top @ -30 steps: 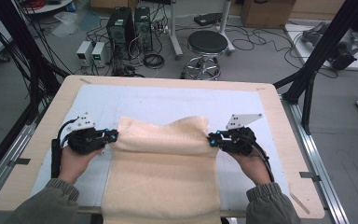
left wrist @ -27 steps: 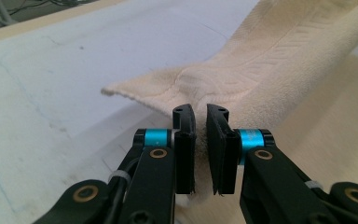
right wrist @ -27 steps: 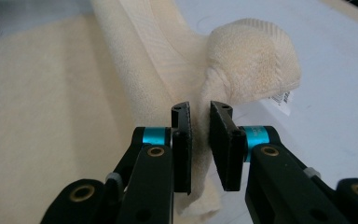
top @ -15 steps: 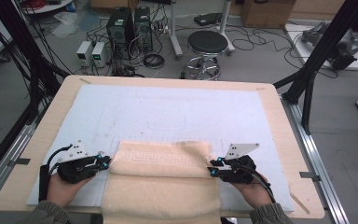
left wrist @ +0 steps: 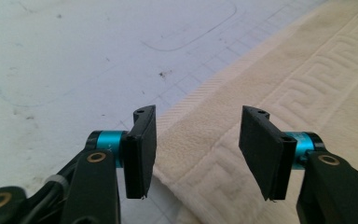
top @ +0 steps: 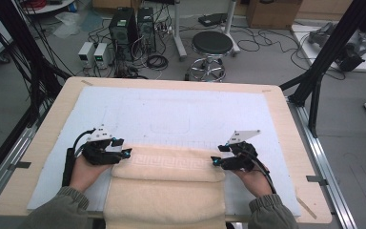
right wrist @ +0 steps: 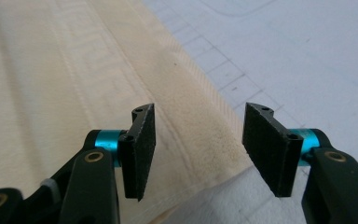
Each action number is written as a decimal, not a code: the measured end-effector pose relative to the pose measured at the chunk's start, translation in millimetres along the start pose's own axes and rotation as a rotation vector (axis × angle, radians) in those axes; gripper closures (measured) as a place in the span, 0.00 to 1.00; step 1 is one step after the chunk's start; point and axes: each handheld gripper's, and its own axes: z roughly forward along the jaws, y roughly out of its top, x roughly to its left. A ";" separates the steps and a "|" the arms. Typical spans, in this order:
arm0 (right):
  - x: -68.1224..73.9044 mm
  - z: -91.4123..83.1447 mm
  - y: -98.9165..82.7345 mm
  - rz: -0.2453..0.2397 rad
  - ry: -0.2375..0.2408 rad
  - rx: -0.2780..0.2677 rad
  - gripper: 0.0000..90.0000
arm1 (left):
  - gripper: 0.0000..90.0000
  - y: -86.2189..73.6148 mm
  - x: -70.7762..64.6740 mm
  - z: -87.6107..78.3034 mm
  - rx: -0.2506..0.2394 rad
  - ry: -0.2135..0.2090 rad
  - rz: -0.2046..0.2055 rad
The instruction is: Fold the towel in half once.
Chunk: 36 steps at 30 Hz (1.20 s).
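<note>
Light wooden table carrying white gridded mat. Cream folded towel with key-pattern border lying lower centre, draping over near edge. Left gripper and right gripper hovering at fold's ends, jaws just opening, standing apart, nothing clamped.

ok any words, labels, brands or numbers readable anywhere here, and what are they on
None can be read.
The power supply boxes on the floor have lit displays, too small to read.
The towel bears a woven key-pattern band, no letters.
The white mat has drawn lines and a grid, no text.
</note>
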 end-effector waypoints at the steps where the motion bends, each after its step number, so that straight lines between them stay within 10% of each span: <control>1: -1.4 3.7 -0.6 0.003 0.008 0.005 0.49 | 0.51 -1.4 2.9 5.8 0.028 0.003 0.000; 5: -5.3 20.5 -5.2 0.032 0.051 0.049 0.54 | 0.54 -6.9 10.9 17.4 0.098 -0.017 -0.032; 13: -1.9 19.7 -4.5 -0.002 0.105 0.038 0.83 | 0.90 -6.0 5.5 17.0 0.103 -0.033 0.037; 21: 4.9 4.4 3.6 -0.045 0.085 -0.018 0.90 | 0.94 -1.3 4.9 0.2 0.016 -0.010 0.033; 31: 29.1 -29.8 18.1 -0.130 0.078 -0.082 0.91 | 0.94 5.2 -20.4 -53.0 -0.129 -0.016 0.095; 36: 63.5 -61.6 9.3 -0.193 0.105 -0.102 0.89 | 0.94 -23.8 -52.4 -96.0 -0.161 -0.085 0.140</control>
